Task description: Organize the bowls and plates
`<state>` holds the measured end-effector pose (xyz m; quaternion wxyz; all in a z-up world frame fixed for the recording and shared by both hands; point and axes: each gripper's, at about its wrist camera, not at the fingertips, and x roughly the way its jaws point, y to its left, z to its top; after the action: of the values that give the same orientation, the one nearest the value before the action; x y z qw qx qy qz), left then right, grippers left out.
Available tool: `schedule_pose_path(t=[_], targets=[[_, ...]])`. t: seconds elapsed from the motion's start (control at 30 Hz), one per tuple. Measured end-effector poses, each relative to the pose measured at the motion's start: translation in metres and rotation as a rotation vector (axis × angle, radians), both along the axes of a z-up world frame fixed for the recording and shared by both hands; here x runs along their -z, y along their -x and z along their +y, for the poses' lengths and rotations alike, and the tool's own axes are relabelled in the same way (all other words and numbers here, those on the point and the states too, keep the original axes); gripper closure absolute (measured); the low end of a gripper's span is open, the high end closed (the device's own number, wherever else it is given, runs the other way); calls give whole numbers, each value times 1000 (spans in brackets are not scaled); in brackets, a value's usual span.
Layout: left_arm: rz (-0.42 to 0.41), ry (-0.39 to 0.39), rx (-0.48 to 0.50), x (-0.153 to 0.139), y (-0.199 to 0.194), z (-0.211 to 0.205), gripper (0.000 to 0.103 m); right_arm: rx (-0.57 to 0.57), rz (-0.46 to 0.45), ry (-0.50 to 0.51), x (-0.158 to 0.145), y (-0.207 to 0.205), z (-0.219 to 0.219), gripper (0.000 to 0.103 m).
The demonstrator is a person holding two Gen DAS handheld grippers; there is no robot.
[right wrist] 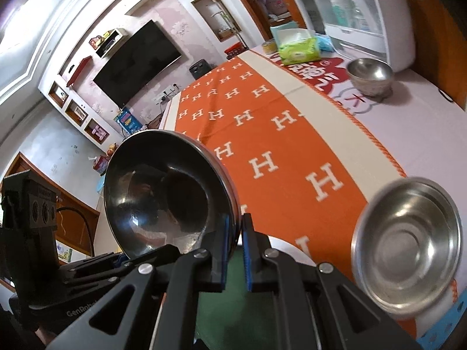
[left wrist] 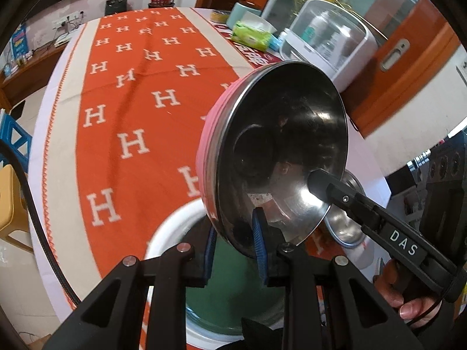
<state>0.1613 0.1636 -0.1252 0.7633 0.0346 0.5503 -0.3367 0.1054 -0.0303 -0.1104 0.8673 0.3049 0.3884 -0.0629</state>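
Clamped at its rim by both tools, a pink-sided steel bowl [left wrist: 280, 157] is held tilted in the air above the bench [right wrist: 423, 122], its dark, mirror-like inside turned toward the cameras. In the left wrist view, the left tool [left wrist: 235, 245] is narrowed onto the bowl's lower edge, one blue pad [left wrist: 259, 242] lying against the inside and the other behind the pink outer wall. The right tool [right wrist: 235, 245] is likewise drawn tight on the rim, as seen in the right wrist view, where the thin edge is pinched between its two blue pads [right wrist: 247, 250]. From the left camera, one black finger of that right tool, marked DAS, is seen reaching onto the bowl's inner wall, and a person's hand [left wrist: 408, 300] is visible on its handle.

Under the raised bowl, a white plate with a green centre [left wrist: 233, 297] is seen lying on the orange cloth printed with white H letters [left wrist: 131, 116]. A plain steel bowl [right wrist: 408, 245] is seen upright, just to the right of the plate. A second small steel bowl [right wrist: 370, 75] is seen farther back, on the bare part of the bench, near a white appliance with a clear lid [right wrist: 364, 11]. Beside that appliance, a green tissue pack [right wrist: 297, 49] is seen.
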Motion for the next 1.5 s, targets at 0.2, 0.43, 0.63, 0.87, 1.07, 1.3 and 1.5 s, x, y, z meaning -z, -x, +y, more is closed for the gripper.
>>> schedule_pose_path(t=[0.2,0.43,0.63,0.87,1.07,1.3,1.5], targets=[[24,-10,51,1,27,-22,80,34,25,-4,-1,28,-16,95],[54,-23,91,7,42,-50,80,72,61,-16,2,52,-38,95],[95,-37,118,17,53,-77,80,96,98,-24,9,67,-57,95],[121,-61,169,25,64,-115,79,129,150,-38,18,82,-85,95],[144,-90,228,32,73,-144,79,151,203,-36,25,90,-106,95],[177,-132,289,43,82,-173,79,181,259,-64,35,104,-128,95],[207,-160,307,50,86,-189,78,187,299,-74,41,111,-141,95]])
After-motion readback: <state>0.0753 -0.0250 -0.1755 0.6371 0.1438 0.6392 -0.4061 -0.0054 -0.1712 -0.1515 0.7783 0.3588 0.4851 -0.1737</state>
